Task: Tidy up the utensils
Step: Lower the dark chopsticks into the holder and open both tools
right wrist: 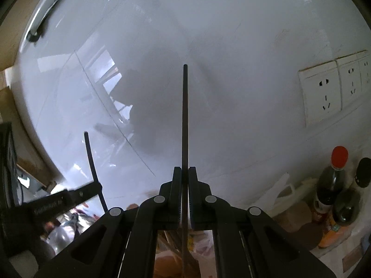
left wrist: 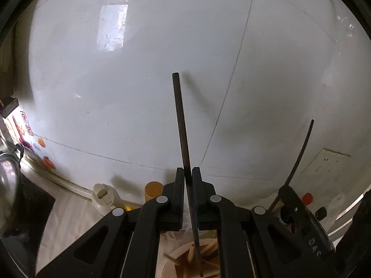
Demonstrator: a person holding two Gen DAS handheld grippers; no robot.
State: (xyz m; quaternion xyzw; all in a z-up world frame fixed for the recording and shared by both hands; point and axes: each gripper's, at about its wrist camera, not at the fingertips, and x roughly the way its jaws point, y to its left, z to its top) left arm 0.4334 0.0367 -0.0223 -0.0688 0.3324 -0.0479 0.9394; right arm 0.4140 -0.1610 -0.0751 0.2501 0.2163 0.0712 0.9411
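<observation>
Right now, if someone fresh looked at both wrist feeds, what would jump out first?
A dark chopstick stands upright, pinched in the shut left gripper, above a wooden holder of chopsticks at the bottom edge. The right gripper clamps a second dark chopstick the same way before the white wall. Wall sockets and a red-capped bottle sit to its right.

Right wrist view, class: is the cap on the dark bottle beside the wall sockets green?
No: the cap on the dark bottle is red, below the white wall sockets.
</observation>
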